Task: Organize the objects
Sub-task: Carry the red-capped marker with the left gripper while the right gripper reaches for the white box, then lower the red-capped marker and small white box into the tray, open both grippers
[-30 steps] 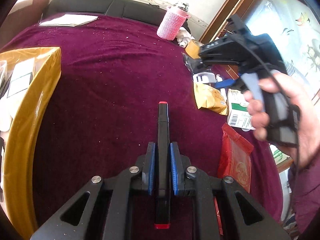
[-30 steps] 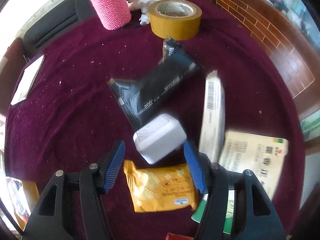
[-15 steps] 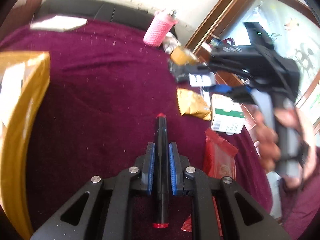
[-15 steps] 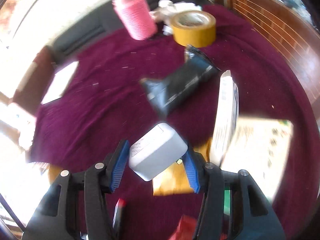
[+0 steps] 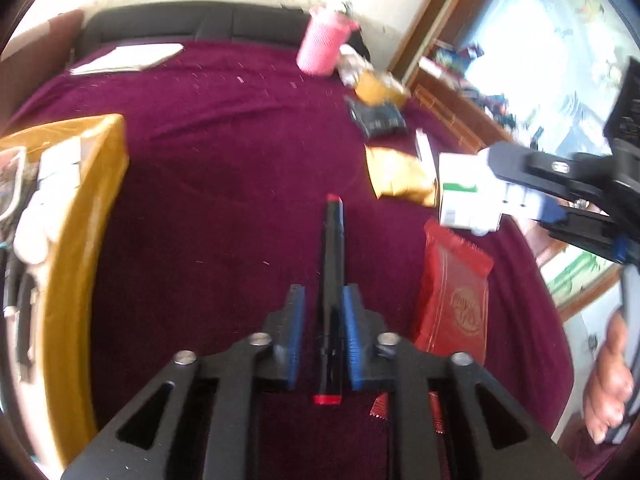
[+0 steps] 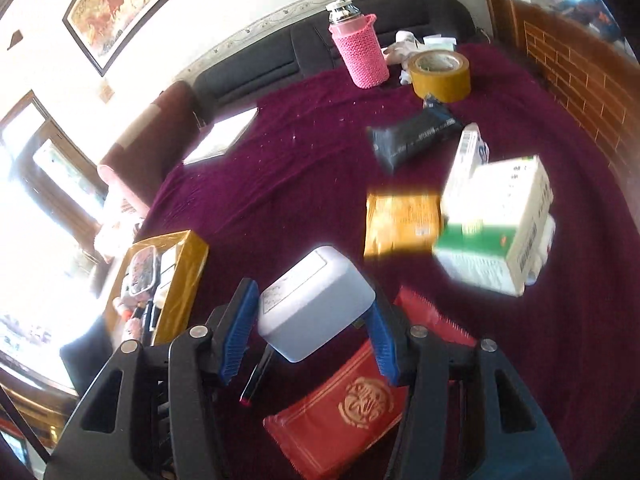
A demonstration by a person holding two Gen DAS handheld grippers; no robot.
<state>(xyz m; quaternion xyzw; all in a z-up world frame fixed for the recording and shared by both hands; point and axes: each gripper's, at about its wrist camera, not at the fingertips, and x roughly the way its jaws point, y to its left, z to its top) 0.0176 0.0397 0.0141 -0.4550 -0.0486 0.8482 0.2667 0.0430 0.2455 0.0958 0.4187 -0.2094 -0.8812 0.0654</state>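
My left gripper [image 5: 322, 322] is shut on a black marker with red ends [image 5: 331, 280], held above the maroon cloth. My right gripper [image 6: 310, 330] is shut on a white plastic charger block [image 6: 314, 304], lifted above the cloth. The right gripper also shows at the right of the left wrist view [image 5: 532, 188]. An open yellow box [image 5: 86, 216] with several items inside stands at the left; it also shows in the right wrist view [image 6: 176, 280].
On the cloth lie a red packet [image 6: 352, 396], a green-white carton [image 6: 496, 232], an orange packet [image 6: 402, 222], a black pouch [image 6: 416, 136], a white slim box [image 6: 466, 152], a tape roll [image 6: 440, 74], a pink-sleeved flask [image 6: 362, 56] and a notepad [image 6: 222, 136].
My right gripper has closed on the white block, lifted it and carried it back and left towards the yellow box. My left gripper still holds the marker and has shifted slightly.
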